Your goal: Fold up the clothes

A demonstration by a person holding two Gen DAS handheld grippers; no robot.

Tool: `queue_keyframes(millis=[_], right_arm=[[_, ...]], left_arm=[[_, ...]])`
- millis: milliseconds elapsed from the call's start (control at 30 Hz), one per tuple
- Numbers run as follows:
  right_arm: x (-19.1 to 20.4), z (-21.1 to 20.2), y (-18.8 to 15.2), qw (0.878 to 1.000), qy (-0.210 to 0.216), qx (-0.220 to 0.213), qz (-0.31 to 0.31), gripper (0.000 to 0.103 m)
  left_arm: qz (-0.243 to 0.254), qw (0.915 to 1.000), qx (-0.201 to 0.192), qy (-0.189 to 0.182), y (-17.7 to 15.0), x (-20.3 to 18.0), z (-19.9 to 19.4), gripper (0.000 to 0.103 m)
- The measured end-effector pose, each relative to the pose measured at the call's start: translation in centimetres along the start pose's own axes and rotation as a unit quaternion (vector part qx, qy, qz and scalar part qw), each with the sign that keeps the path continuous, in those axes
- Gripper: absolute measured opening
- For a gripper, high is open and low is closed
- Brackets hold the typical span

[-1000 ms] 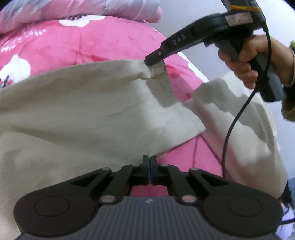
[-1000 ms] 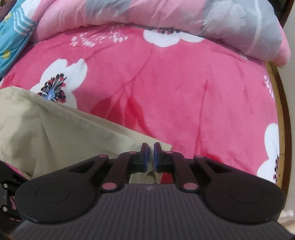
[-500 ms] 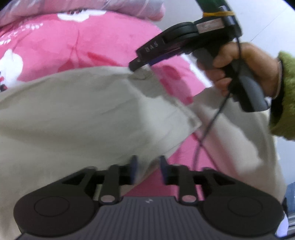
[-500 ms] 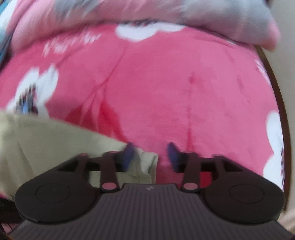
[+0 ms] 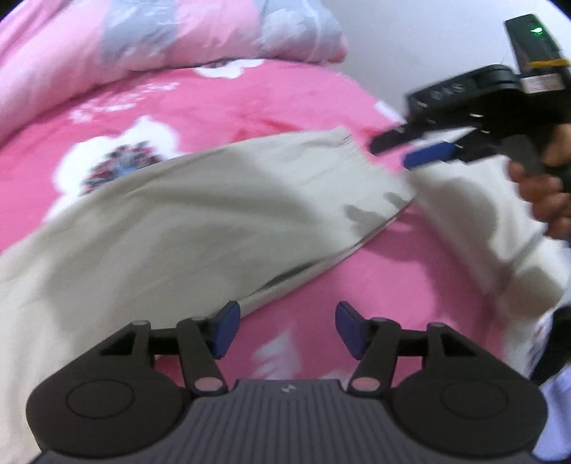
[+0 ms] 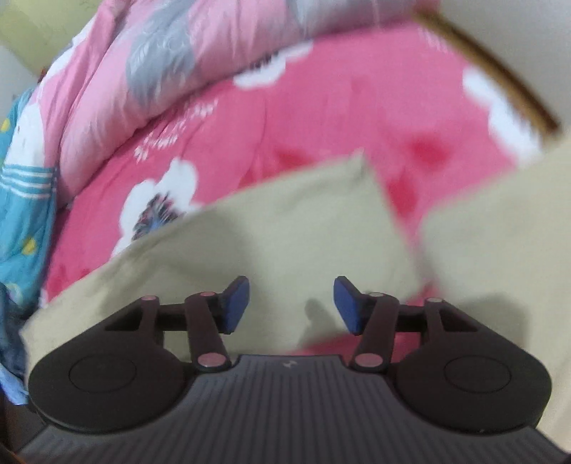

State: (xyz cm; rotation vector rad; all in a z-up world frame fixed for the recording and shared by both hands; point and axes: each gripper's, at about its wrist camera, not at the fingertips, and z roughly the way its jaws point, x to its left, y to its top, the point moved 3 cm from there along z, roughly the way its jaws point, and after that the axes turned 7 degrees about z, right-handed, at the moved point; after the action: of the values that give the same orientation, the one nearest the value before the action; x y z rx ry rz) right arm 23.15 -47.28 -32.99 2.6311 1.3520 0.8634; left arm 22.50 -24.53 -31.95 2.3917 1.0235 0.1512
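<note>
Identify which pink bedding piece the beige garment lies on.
The beige garment lies on the bright pink blanket with white flowers, not the paler pink-and-grey quilt bunched behind it.

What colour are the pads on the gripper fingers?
Blue pads, clearest in the right wrist view, with both grippers open.

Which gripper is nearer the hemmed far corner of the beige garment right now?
Right. The right gripper hangs open just beside the garment's hemmed corner. The left gripper is open at the near edge of the beige garment, well back from that corner.
</note>
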Motion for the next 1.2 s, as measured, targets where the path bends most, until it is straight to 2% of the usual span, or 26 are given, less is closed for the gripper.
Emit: queue_keyframes(millis=[133, 200, 267, 367, 433, 467, 500, 533, 567, 633, 667, 733, 800, 933, 1100, 1200], right_arm=[[0.2, 2.8, -3.2, 0.993, 0.050, 0.027, 0.107, 0.035], [-0.2, 4.2, -3.9, 0.986, 0.059, 0.030, 0.155, 0.034], [-0.8, 5.5, -4.4, 0.977, 0.051, 0.035, 0.202, 0.031], [-0.7, 6.5, -5.1, 0.969, 0.070, 0.045, 0.234, 0.030], [0.9, 6.5, -5.7, 0.975, 0.078, 0.048, 0.203, 0.030], [1.8, 6.3, -5.9, 0.982, 0.076, 0.044, 0.168, 0.030], [2.9, 6.1, -6.2, 0.988, 0.073, 0.040, 0.128, 0.030], [4.0, 5.8, -6.6, 0.994, 0.066, 0.033, 0.075, 0.030], [5.2, 5.6, -7.1, 0.998, 0.059, 0.026, 0.018, 0.032], [7.8, 5.5, -8.7, 0.992, 0.047, 0.021, -0.114, 0.032], [8.8, 5.7, -9.8, 0.982, 0.041, 0.023, -0.183, 0.032], [10.6, 6.1, -12.1, 0.948, 0.031, 0.034, -0.316, 0.032], [11.3, 6.6, -13.6, 0.919, 0.024, 0.043, -0.391, 0.031], [12.1, 7.4, -14.8, 0.883, 0.019, 0.046, -0.466, 0.032], [12.9, 8.2, -16.3, 0.842, 0.028, 0.044, -0.537, 0.039], [13.3, 8.6, -17.8, 0.800, 0.030, 0.038, -0.598, 0.040]], left_arm=[[0.051, 0.9974, 0.013, 0.049, -1.5, 2.7, -0.1, 0.054], [0.067, 0.9960, 0.016, 0.057, -1.9, 3.5, 0.2, 0.053], [0.082, 0.9943, 0.024, 0.063, -2.3, 4.1, 1.0, 0.048], [0.120, 0.9897, 0.028, 0.073, -2.9, 4.0, 1.9, 0.044], [0.147, 0.9856, 0.030, 0.077, -3.2, 3.7, 2.2, 0.041], [0.155, 0.9842, 0.028, 0.079, -3.4, 3.7, 2.2, 0.040], [0.163, 0.9831, 0.026, 0.080, -3.3, 3.8, 2.5, 0.033], [0.164, 0.9830, 0.025, 0.078, -3.3, 4.1, 2.4, 0.022], [0.165, 0.9832, 0.025, 0.075, -3.3, 4.3, 2.3, 0.017], [0.155, 0.9858, 0.026, 0.058, -3.3, 5.1, 2.0, 0.008], [0.143, 0.9884, 0.028, 0.041, -3.2, 5.7, 1.7, 0.006], [0.124, 0.9916, 0.031, 0.016, -2.9, 6.8, 1.3, 0.002], [0.112, 0.9932, 0.032, -0.004, -2.5, 7.9, 1.0, 0.002], [0.086, 0.9949, 0.034, -0.039, -1.5, 10.0, 0.5, 0.001], [0.056, 0.9946, 0.036, -0.079, -0.7, 12.0, 0.0, 0.001], [0.039, 0.9931, 0.038, -0.104, -0.4, 12.8, -0.1, 0.001]])
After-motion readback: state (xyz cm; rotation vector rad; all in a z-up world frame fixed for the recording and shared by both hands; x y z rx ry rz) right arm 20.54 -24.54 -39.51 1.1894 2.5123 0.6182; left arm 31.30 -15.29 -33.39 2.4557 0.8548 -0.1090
